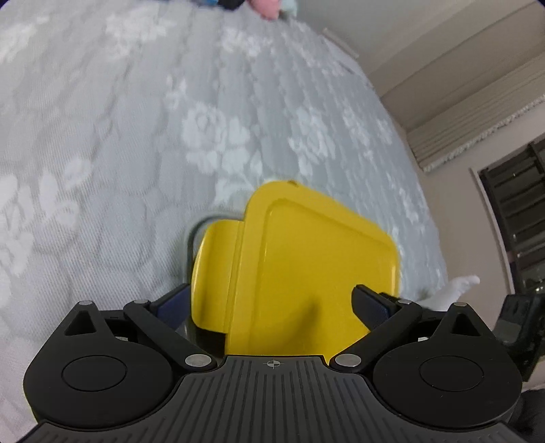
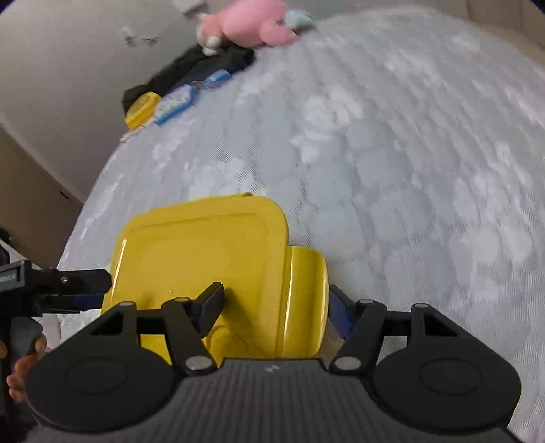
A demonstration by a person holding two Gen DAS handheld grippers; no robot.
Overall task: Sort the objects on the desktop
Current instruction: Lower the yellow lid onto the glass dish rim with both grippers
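A yellow lidded box [image 1: 306,259] with a side latch flap [image 1: 214,272] is held above a grey floral bed cover [image 1: 136,136]. My left gripper [image 1: 272,306] is shut on one end of the box. The box shows in the right wrist view [image 2: 211,252] too, with its latch flap [image 2: 306,300] at the right. My right gripper [image 2: 276,306] is shut on the opposite end of the box. The left gripper's fingers [image 2: 81,286] show at the left of the right wrist view, against the box's far end.
At the far end of the bed lie a pink plush toy [image 2: 252,24], a black cloth [image 2: 197,68], a small yellow case [image 2: 141,109] and a blue-rimmed case [image 2: 177,102]. The bed edge [image 2: 78,221] and beige wall are at the left.
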